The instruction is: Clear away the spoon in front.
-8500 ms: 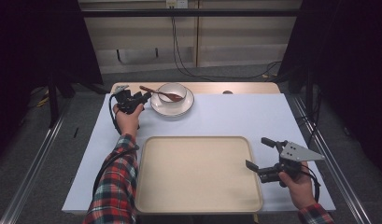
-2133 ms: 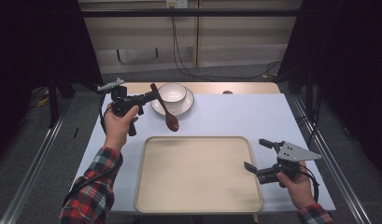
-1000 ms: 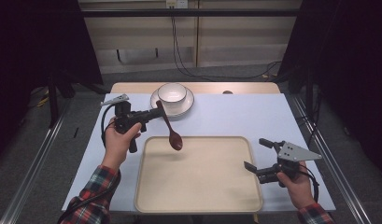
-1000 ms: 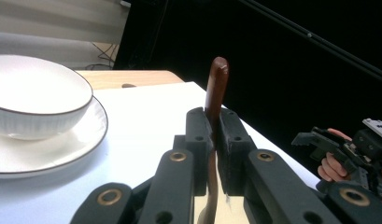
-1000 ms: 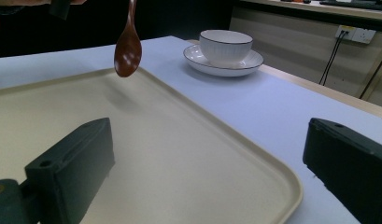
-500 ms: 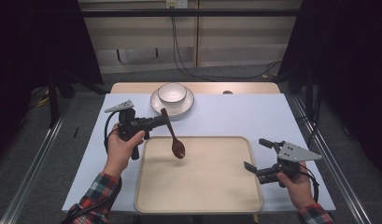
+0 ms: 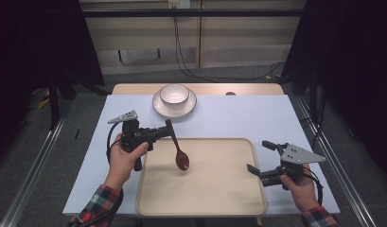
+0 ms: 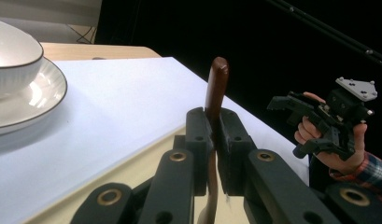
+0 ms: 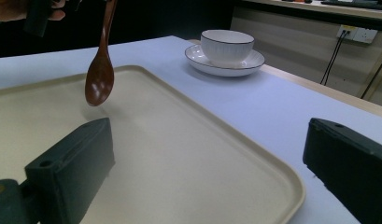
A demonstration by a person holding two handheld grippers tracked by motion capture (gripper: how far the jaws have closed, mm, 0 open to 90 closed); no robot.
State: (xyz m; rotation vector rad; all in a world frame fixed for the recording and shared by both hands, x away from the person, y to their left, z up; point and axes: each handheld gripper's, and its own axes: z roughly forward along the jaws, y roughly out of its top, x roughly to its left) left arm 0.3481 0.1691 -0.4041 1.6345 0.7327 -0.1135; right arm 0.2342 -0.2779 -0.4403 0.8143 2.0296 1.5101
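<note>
1. My left gripper [image 7: 159, 133] has its jaws clamped on the handle of the wooden spoon [image 7: 177, 147], which hangs bowl-down over the left part of the tray [image 7: 229, 198], clear of its surface.
2. My right gripper [image 7: 263, 160] sits at the tray's right edge, jaws spread wide with nothing between them.
3. Around the work: a white bowl [image 7: 174, 94] stands on a saucer [image 7: 159, 106] at the far side of the bench [image 7: 257, 118], well apart from the spoon. Nothing lies on the tray under the spoon.
4. The left gripper view shows the handle's end poking up past the closed jaws, and my right hand [image 8: 336, 140] farther off with its gripper; the spoon's bowl is cut off there.
5. The right gripper view gives the spoon's bowl close up, plainly above the tray, which the high view leaves less certain.
6. Count: one spoon, one tray, one bowl, one saucer, two grippers.
</note>
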